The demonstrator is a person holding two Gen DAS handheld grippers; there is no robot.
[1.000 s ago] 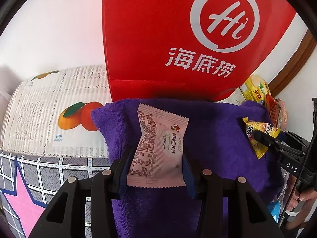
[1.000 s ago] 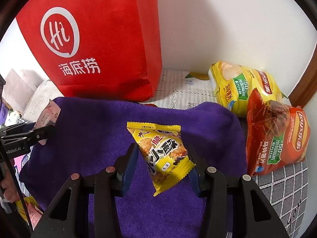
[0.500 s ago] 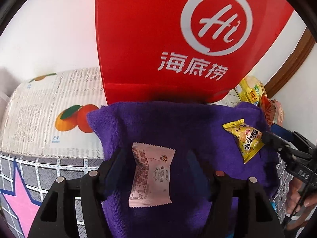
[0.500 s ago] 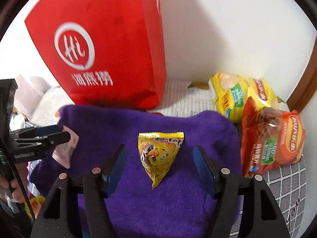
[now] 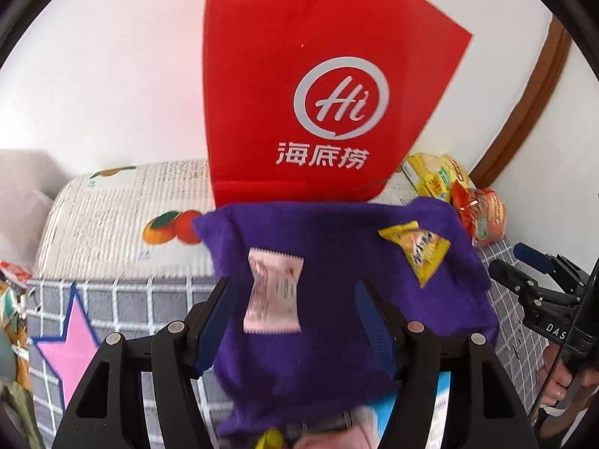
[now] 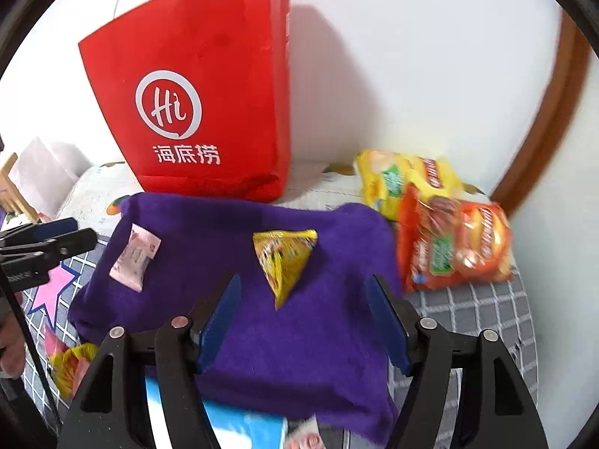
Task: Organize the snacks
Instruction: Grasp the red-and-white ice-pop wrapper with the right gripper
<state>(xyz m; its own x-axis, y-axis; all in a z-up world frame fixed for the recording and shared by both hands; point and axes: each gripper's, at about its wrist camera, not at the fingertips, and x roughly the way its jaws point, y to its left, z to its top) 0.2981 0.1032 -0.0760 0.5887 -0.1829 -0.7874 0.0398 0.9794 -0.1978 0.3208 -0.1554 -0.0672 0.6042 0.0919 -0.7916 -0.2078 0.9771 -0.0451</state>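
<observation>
A purple cloth [image 5: 337, 247] [image 6: 232, 262] lies in front of a red paper bag [image 5: 299, 93] [image 6: 202, 112]. On the cloth rest a pink-white snack packet [image 5: 275, 295] [image 6: 135, 256] and a yellow triangular snack packet [image 5: 421, 249] [image 6: 284, 258]. My left gripper [image 5: 295, 282] hangs open above the pink packet without touching it. My right gripper [image 6: 304, 277] is above the yellow packet; its jaws are opening and the pads are off the packet. Each gripper also shows at the side of the other's view: left gripper [image 6: 48, 239], right gripper [image 5: 524, 273].
A yellow chip bag [image 6: 397, 179] and an orange chip bag [image 6: 453, 243] lie right of the cloth by the wall. Under it are a fruit-print mat [image 5: 112, 217] and a grey checked mat [image 6: 468, 310]. Small snacks [image 6: 71, 366] and a blue-white item [image 6: 247, 426] lie at the near edge.
Both grippers let go of their packets, which now lie on the purple cloth. Both jaws widened, and both grippers rose and pulled back, so more of the bag and table shows.
</observation>
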